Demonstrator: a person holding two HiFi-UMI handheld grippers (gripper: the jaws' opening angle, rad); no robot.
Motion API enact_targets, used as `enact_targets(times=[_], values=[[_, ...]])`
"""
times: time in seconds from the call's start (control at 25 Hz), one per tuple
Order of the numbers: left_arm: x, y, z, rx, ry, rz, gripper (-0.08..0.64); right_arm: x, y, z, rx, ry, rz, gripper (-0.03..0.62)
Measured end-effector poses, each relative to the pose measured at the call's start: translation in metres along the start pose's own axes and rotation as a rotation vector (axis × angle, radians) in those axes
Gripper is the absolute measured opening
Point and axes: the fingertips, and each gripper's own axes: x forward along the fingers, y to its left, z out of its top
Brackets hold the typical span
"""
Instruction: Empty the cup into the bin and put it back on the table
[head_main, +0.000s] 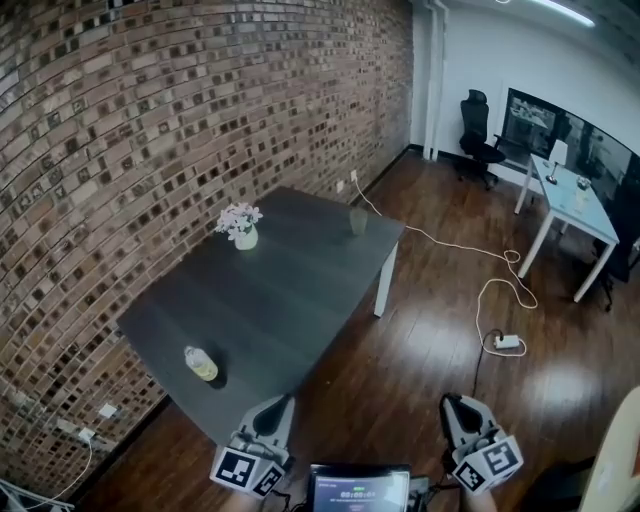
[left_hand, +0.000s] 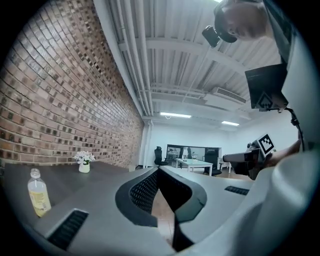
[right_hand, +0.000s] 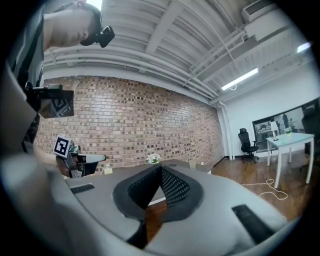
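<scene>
Both tools sit low and close. The left gripper (head_main: 281, 402) and right gripper (head_main: 449, 403) each have their jaws pressed together on nothing. Just ahead of the left one is the dark table's (head_main: 300, 290) near corner, with a bottle (head_main: 201, 363) on it. The cup (head_main: 358, 221) stands well beyond both, near the far right edge, across from a flower vase (head_main: 241, 228). Right of the table, wooden floor (head_main: 430, 330) lies open up to a trailing cable (head_main: 497, 290).

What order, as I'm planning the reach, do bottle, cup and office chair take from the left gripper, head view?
1. bottle, table's near end, by the left gripper
2. cup, table's far end
3. office chair, back of room
</scene>
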Motion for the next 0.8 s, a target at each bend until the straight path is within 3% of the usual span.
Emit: enact_targets(times=[0.56, 0.8], values=[[0.1, 0.023, -0.008, -0.011, 0.022, 0.041, -0.006, 0.08, -0.079, 0.017, -0.008, 0.012, 0.062, 0.003], [0.158, 0.011, -0.01, 0.007, 0.023, 0.066, -0.006, 0.107, -0.125, 0.028, -0.004, -0.002, 0.119, 0.003]])
